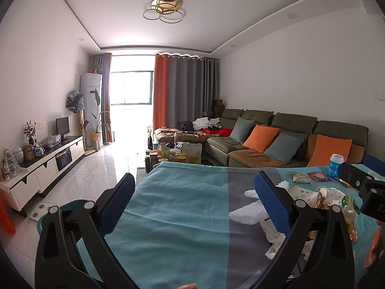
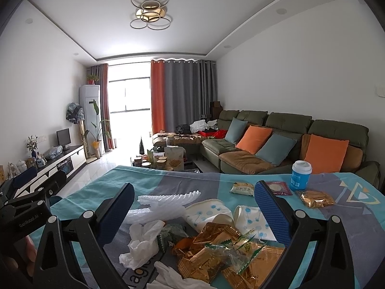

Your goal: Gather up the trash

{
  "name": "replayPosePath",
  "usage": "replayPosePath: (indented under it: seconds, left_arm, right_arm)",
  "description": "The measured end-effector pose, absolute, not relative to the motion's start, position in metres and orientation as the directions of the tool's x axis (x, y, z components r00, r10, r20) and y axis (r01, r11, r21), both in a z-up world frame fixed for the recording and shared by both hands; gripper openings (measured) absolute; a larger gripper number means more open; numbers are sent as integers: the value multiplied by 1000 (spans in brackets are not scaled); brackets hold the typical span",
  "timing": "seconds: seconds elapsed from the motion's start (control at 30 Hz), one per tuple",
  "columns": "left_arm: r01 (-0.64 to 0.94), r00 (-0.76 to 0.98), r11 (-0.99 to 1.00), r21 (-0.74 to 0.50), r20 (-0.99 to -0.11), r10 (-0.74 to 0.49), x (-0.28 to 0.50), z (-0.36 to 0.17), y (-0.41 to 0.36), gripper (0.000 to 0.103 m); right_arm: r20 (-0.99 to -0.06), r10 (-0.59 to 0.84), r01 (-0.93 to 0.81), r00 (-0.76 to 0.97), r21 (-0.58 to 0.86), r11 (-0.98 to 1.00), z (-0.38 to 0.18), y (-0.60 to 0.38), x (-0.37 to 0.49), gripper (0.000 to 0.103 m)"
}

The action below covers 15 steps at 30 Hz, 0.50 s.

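Trash lies scattered on a teal and grey cloth (image 2: 101, 190). Nearest is a heap of crinkled gold wrappers (image 2: 204, 252) mixed with clear green-edged wrappers (image 2: 243, 248). To their left sit crumpled white tissues (image 2: 142, 243), with white foam netting (image 2: 166, 201) stretched behind them. Two crushed paper cups (image 2: 211, 214) with blue dots lie on their sides behind the heap. Farther back are a sealed snack pack (image 2: 241, 189), a dark red sachet (image 2: 279, 187), a gold packet (image 2: 315, 198) and an upright blue lidded cup (image 2: 300, 175).
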State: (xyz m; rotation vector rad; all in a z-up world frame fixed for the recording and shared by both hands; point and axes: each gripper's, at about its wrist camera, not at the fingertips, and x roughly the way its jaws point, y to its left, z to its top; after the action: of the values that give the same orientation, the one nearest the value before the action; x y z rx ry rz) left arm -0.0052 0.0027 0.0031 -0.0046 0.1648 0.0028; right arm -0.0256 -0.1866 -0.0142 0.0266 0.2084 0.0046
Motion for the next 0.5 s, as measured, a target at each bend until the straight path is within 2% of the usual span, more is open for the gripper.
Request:
replayPosePath:
  seconds: [0.5]
  left_arm:
    - [-2,987,1000,-6,-163,1,-6,2,3,97]
  right_arm:
    - [-204,4,1,979,27,1000,-15,-186,-27,96]
